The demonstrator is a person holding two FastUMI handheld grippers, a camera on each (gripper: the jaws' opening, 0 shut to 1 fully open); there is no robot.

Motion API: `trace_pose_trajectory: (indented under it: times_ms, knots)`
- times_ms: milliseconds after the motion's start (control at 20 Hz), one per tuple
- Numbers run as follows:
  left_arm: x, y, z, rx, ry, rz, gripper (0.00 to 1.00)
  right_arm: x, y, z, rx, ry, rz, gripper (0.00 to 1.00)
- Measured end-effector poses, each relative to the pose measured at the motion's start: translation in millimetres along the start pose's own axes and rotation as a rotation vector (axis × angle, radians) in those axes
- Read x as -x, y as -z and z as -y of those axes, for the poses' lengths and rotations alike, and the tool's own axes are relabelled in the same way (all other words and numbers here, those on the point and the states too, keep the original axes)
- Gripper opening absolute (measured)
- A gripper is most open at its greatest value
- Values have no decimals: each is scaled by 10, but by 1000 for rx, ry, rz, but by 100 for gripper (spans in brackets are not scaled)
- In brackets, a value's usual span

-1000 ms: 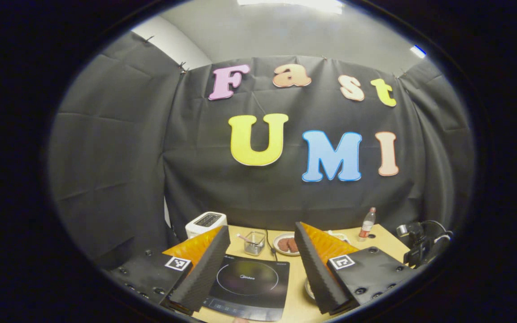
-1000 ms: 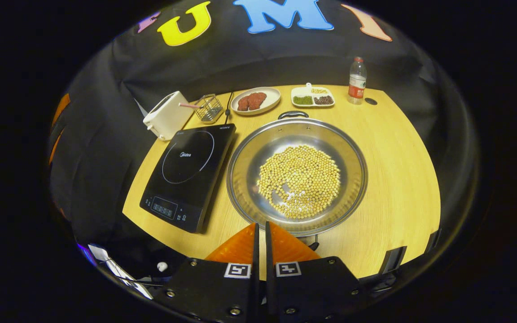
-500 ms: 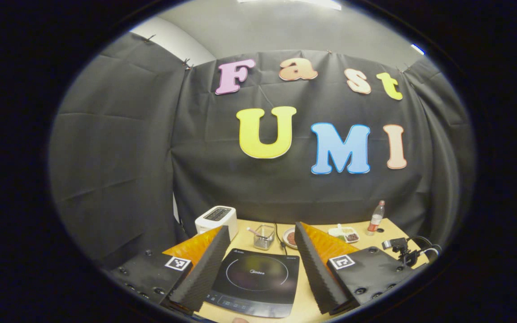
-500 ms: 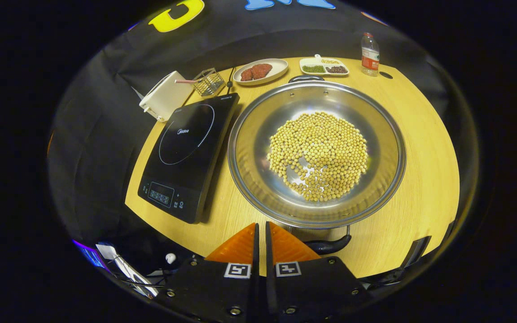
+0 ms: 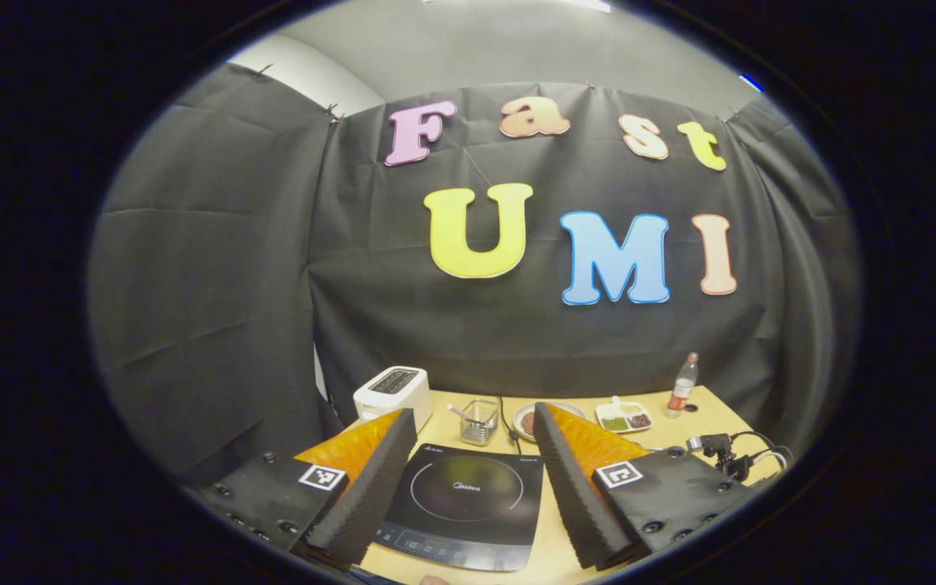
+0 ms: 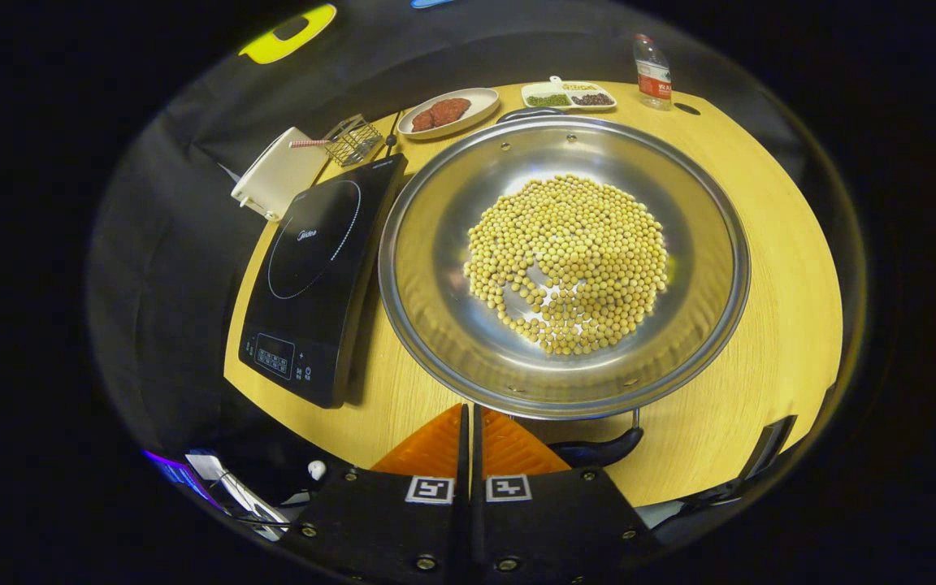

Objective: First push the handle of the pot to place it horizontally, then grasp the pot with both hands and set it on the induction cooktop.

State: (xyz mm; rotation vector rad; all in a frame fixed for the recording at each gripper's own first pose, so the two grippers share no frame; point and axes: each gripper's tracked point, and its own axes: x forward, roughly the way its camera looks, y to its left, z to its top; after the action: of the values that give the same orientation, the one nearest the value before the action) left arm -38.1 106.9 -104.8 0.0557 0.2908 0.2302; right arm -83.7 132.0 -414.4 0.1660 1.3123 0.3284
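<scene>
The steel pot (image 6: 435,268) stands on the wooden table (image 6: 769,268), right of the black induction cooktop (image 6: 314,260), and holds a bed of soybeans (image 6: 569,260). One black handle (image 6: 598,448) points toward me and the other black handle (image 6: 526,113) sits at the far rim. My right gripper (image 6: 468,410) is shut, its tips just under the pot's near rim and left of the near handle. Held high over the near edge, my left gripper (image 5: 474,413) is open, with the cooktop (image 5: 464,504) showing between its fingers.
Along the back of the table stand a white toaster (image 6: 273,175), a wire basket (image 6: 350,140), a plate of meat (image 6: 448,112), a divided dish (image 6: 569,96) and a bottle (image 6: 651,69). A black device with cables (image 5: 724,451) sits at the table's right edge.
The right gripper has come forward and down to the pot's near rim, staying shut. The left gripper has drifted slightly, bringing more of the table into view, and stays open.
</scene>
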Motion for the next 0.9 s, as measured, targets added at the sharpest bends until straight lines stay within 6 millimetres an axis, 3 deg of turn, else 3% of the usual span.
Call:
trace_pose_trajectory:
  times_ms: [250,900]
  knots:
    - [-31,-8,184,-5,27,-2,98,41,8,180,-31,-5,3,0]
    - [-80,41,875,-40,114,-32,98,180,34,875,-61,66,-24,0]
